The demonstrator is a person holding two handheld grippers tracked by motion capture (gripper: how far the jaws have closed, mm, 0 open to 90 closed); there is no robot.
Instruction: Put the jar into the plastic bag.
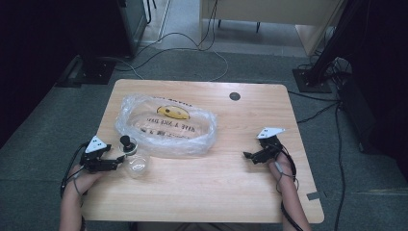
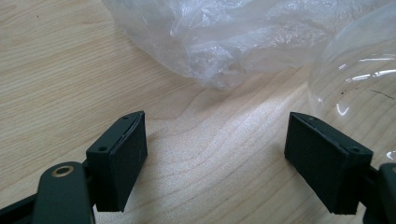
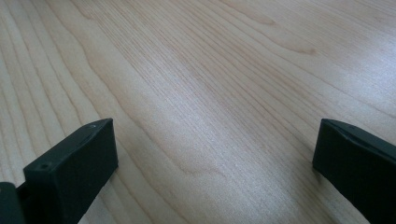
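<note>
Jaws of the left gripper are standing wide apart with nothing between them, low over the pale wooden table near its left front corner. In the left gripper view one black pad is sitting over bare wood, while the other is lying just beside the curved wall of a small clear rounded plastic container. In the high view that container is lying on its side just beside the gripper's tips, with a black-knobbed round lid standing just behind it, at the edge of a large crumpled clear plastic bag printed with a yellow smiling face.

The step in hand is probably the left gripper closing on the container. To do it well, the gripper is needing to shift toward the container until the curved wall sits centred between the pads, then squeeze gently, since thin clear plastic is likely to flex or skid away.

The container's long axis seems to be running roughly across the table, mouth toward the right, though the clear walls are making this hard to judge.

The right gripper is resting well apart over bare wood on the right side, its jaws likewise spread wide and holding nothing.
</note>
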